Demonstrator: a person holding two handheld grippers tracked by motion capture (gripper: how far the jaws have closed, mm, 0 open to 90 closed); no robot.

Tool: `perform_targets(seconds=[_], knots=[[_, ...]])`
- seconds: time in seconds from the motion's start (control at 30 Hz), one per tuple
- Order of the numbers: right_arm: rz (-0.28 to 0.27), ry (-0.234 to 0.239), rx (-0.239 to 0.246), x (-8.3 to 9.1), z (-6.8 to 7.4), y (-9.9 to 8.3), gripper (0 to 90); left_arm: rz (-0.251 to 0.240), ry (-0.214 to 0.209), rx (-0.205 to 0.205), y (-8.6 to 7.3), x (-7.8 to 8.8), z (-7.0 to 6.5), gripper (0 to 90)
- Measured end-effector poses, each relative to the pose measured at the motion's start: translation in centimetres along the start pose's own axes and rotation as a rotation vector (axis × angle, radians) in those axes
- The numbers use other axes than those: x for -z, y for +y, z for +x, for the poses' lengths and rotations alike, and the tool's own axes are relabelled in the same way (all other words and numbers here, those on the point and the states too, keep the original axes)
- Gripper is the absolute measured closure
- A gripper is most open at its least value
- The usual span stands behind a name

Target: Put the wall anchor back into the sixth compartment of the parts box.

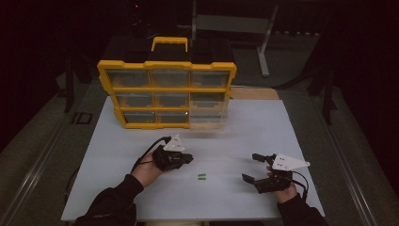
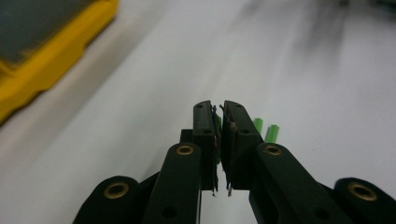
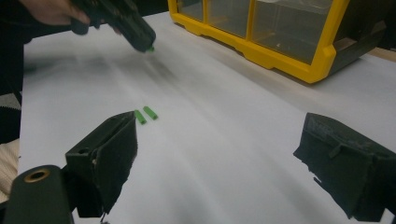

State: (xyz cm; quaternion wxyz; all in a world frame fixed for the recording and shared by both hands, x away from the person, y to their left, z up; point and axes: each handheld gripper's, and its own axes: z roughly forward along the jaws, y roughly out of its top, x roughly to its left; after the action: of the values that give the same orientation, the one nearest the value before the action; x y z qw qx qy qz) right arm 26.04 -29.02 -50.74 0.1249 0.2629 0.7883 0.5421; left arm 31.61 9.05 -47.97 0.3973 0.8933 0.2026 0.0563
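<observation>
Left gripper (image 1: 188,159), raised above the white counter (image 1: 263,127), jaws nearly together pinching a small green piece (image 3: 150,48). Two more green pieces (image 1: 202,177) lie side by side on the counter between the grippers. Right gripper (image 1: 251,168) jaws wide apart, nothing between them.

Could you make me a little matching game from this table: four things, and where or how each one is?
Things:
1 left gripper
2 right gripper
3 two loose pegs
4 drawer box

States:
A open
B lying on the table
C yellow, at the far side
D shut on a green peg

Pairs: 1-D, 2-A, 3-B, 4-C
</observation>
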Motion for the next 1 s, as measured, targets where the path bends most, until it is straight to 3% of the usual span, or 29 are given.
perform_targets(seconds=[0.23, 0.3, 0.67, 1.0], knots=[[-0.003, 0.002, -0.002, -0.1, -0.1, -0.1, 11.9, -0.024, 0.033, 0.005, 0.4, 1.9, 0.2, 83.3], [0.001, 0.002, -0.005, -0.1, 0.0, -0.1, 11.9, -0.047, 0.039, 0.038, 0.8, 2.9, 0.4, 83.3], [-0.003, 0.002, -0.007, -0.1, -0.1, 0.0, 12.0, -0.108, 0.079, 0.035, 2.9, 6.1, 0.8, 83.3], [-0.003, 0.0, -0.004, 0.0, -0.1, 0.0, 11.9, -0.133, 0.097, 0.038, 4.7, 7.8, 1.3, 83.3]])
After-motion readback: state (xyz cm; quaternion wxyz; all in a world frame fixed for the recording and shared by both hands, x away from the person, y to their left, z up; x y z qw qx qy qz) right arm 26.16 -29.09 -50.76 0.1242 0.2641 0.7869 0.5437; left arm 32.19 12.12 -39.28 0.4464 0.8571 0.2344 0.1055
